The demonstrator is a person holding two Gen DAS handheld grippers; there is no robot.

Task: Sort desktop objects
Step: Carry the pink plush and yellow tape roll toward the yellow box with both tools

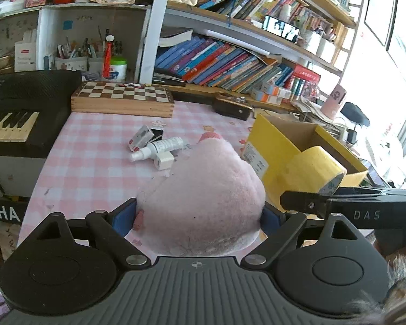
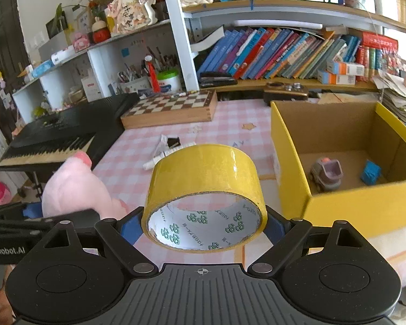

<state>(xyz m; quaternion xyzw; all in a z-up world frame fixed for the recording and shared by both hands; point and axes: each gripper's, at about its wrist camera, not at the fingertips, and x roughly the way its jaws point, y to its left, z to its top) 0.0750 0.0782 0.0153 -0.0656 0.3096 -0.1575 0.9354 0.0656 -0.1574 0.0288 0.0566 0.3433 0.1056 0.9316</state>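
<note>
I am gripping a pink plush toy in my left gripper, its blue pads pressing both sides; the toy's bulk is hiding what lies beneath, its long axis pointing away toward the chessboard box. My right gripper is clamping a yellow tape roll, its core opening facing the camera, above the table's near edge beside the yellow cardboard box.
</note>
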